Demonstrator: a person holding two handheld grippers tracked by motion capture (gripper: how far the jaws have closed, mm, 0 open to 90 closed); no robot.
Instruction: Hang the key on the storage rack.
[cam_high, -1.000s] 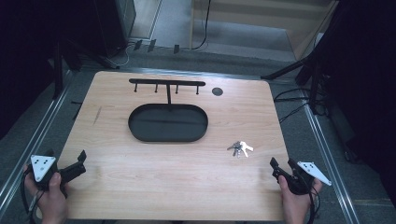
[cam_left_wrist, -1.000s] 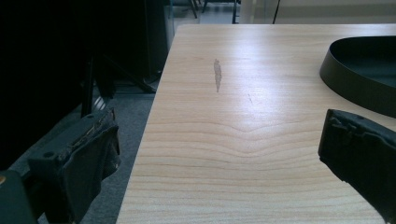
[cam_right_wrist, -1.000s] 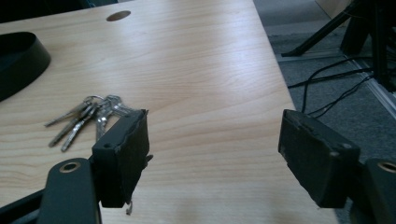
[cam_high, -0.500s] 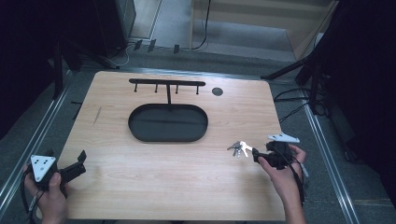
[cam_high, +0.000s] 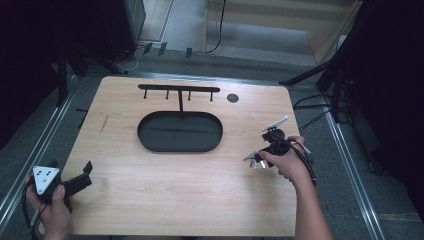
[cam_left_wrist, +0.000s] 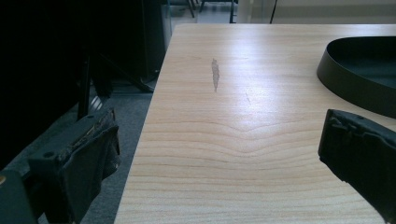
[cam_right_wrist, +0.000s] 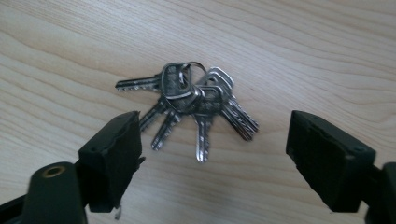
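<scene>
A bunch of silver keys (cam_right_wrist: 191, 100) on a ring lies flat on the wooden table (cam_high: 165, 200), right of centre (cam_high: 251, 160). My right gripper (cam_right_wrist: 215, 137) points down at the bunch, its black jaws wide apart on either side of it and touching nothing. Those jaws have just been opening. In the high view the right gripper (cam_high: 260, 155) sits over the keys with a hand around it. My left gripper (cam_high: 81, 177) rests at the front left corner, open, with bare wood between its jaws (cam_left_wrist: 224, 154).
A black oval tray (cam_high: 145, 137) lies mid-table, and its wall (cam_left_wrist: 359, 79) is at the right of the left gripper view. Behind it stands a black bar with hooks (cam_high: 179, 89). A round black hole (cam_high: 232, 98) is at the back right. Table edges drop to grey floor.
The right hand has moved from the front right corner forward and leftward to the keys, and the gripper now points down over them. The left hand has stayed put.
</scene>
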